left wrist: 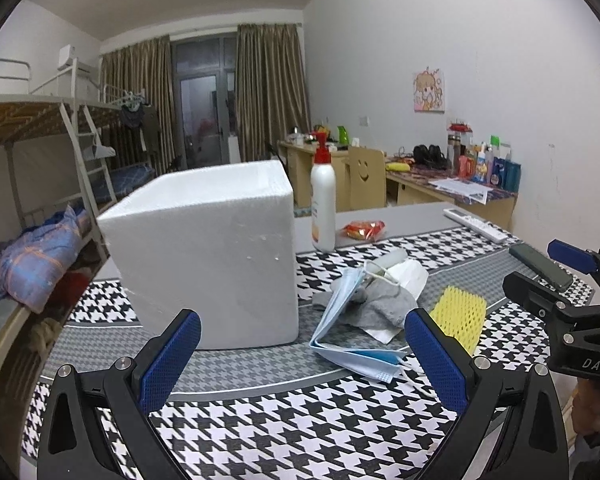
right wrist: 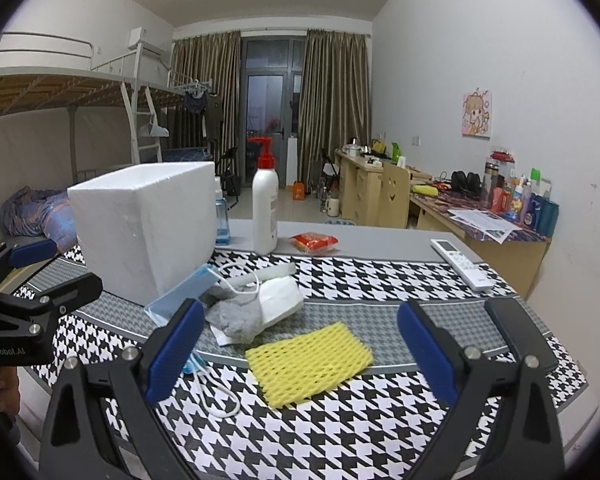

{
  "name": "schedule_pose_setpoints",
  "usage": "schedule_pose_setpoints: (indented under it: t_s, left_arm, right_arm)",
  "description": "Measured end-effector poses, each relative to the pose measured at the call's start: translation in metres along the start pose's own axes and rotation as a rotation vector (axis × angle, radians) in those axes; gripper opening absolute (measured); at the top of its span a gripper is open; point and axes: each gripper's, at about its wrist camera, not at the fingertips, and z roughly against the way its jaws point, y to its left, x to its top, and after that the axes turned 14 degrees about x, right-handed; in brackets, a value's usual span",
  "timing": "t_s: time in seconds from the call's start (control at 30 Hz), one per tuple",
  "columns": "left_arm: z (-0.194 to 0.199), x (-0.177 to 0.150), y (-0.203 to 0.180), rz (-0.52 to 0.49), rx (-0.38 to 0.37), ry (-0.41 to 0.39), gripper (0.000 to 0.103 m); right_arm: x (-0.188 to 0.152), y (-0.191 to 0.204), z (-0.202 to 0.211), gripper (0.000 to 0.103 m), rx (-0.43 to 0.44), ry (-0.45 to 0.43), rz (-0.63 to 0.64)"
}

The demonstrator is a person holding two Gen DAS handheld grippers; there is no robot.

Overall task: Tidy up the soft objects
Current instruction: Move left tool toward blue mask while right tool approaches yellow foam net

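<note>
A white foam box [left wrist: 204, 256] stands on the houndstooth cloth; it also shows in the right wrist view [right wrist: 140, 228]. Right of it lies a pile: a blue face mask [left wrist: 352, 344], a grey sock [left wrist: 380, 308] and a white mask [left wrist: 408, 276]. A yellow foam net [left wrist: 460, 316] lies further right, also in the right wrist view [right wrist: 308, 360]. My left gripper [left wrist: 304, 360] is open and empty, just short of the box and the pile. My right gripper [right wrist: 300, 348] is open and empty, with the yellow net between its fingers' line of sight.
A white pump bottle [right wrist: 265, 212], a red snack packet [right wrist: 314, 242], a white remote [right wrist: 462, 264] and a dark phone [right wrist: 516, 320] lie on the table. A blue bottle [right wrist: 221, 220] stands behind the box. Bunk beds stand left, desks right.
</note>
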Motion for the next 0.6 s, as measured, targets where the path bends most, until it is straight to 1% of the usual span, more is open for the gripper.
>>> schedule_pose_setpoints:
  t_s: [0.37, 0.6]
  left_arm:
    - [-0.025, 0.000, -0.013, -0.028, -0.006, 0.076, 0.101]
    - [-0.046, -0.004, -0.019, -0.049, -0.013, 0.152, 0.093]
  right_arm:
    - [-0.004, -0.013, -0.017, 0.099, -0.009, 0.059, -0.030]
    - [-0.005, -0.018, -0.026, 0.099, -0.008, 0.081, -0.042]
